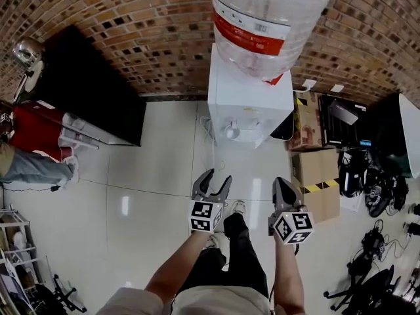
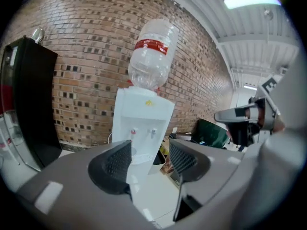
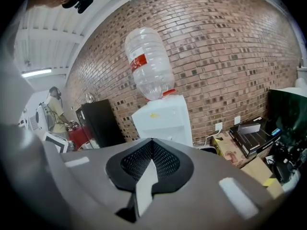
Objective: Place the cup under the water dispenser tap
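Nearest, the left gripper (image 1: 216,177) has its fingers (image 2: 112,166) released, spread apart with only floor and the dispenser's base showing through the gap. The right gripper (image 1: 281,184) has its fingers (image 3: 139,162) clenched tip to tip on nothing. Both hang over the pale tiled floor (image 1: 157,176), well apart from the water dispenser (image 1: 249,104). Neither carries the cup, so the carrying part of the job looks finished. Farther off, a small pale cup (image 1: 230,132) sits in the dispenser's recess, on the ledge below the taps (image 2: 134,130). From above it reads as a round, light rim, upright and apparently empty, though it is too small to tell its material or whether it holds water. From the head view it seems to stand towards the left of the recess, but which tap it sits under I cannot tell. I judge the placing done, with nothing left except perhaps checking that it lines up under a spout. Above stands the big clear bottle (image 1: 269,18) with its red band, and behind it the brick wall (image 1: 131,18).
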Demonstrator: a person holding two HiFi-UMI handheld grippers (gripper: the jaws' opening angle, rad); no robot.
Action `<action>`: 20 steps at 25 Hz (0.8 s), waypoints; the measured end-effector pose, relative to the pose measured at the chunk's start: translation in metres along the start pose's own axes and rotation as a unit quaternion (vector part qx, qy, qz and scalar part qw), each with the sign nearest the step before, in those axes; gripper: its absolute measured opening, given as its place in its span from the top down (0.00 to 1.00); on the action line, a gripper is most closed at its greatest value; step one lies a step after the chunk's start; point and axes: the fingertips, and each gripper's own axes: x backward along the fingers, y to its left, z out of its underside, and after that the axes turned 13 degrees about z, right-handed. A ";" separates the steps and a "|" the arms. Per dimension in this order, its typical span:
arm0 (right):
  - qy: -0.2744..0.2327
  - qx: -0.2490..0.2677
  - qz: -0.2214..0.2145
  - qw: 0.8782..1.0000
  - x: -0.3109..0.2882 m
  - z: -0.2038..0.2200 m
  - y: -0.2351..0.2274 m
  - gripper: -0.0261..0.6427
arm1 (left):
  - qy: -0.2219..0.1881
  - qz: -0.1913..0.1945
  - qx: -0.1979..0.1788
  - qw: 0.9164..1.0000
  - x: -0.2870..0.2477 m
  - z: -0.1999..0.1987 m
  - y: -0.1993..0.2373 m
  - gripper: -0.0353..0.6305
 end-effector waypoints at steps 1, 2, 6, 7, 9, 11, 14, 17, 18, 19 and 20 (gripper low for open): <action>-0.002 0.000 0.001 1.000 0.011 -0.007 0.006 0.96 | -0.002 -0.001 0.000 1.000 0.015 -0.012 -0.008 0.60; -0.006 0.001 0.001 1.000 0.022 -0.015 0.012 0.96 | -0.003 -0.003 -0.001 1.000 0.029 -0.023 -0.014 0.66; -0.023 0.003 -0.003 1.000 0.062 -0.035 0.038 0.96 | -0.017 -0.013 -0.015 1.000 0.089 -0.061 -0.033 0.88; -0.025 0.002 -0.007 1.000 0.073 -0.036 0.046 0.96 | -0.022 -0.014 -0.017 1.000 0.104 -0.067 -0.037 0.93; -0.024 0.004 -0.012 1.000 0.094 -0.034 0.059 0.96 | -0.029 -0.016 -0.016 0.999 0.135 -0.073 -0.046 0.93; -0.016 0.010 -0.009 1.000 0.113 -0.028 0.072 0.96 | -0.033 -0.020 -0.014 0.999 0.164 -0.074 -0.052 0.93; -0.013 0.019 -0.004 1.000 0.141 -0.027 0.090 0.96 | -0.034 -0.023 -0.012 0.999 0.200 -0.075 -0.060 0.93; -0.010 0.023 -0.003 1.000 0.164 -0.023 0.103 0.96 | -0.036 -0.021 -0.014 0.999 0.227 -0.075 -0.071 0.93; -0.007 0.022 -0.004 1.000 0.171 -0.021 0.106 0.96 | -0.037 -0.020 -0.014 0.999 0.234 -0.076 -0.075 0.93; -0.005 0.020 -0.005 1.000 0.177 -0.019 0.108 0.96 | -0.037 -0.019 -0.015 0.999 0.239 -0.077 -0.080 0.93; -0.004 0.018 -0.006 1.000 0.184 -0.017 0.110 0.96 | -0.036 -0.016 -0.016 0.999 0.243 -0.078 -0.085 0.93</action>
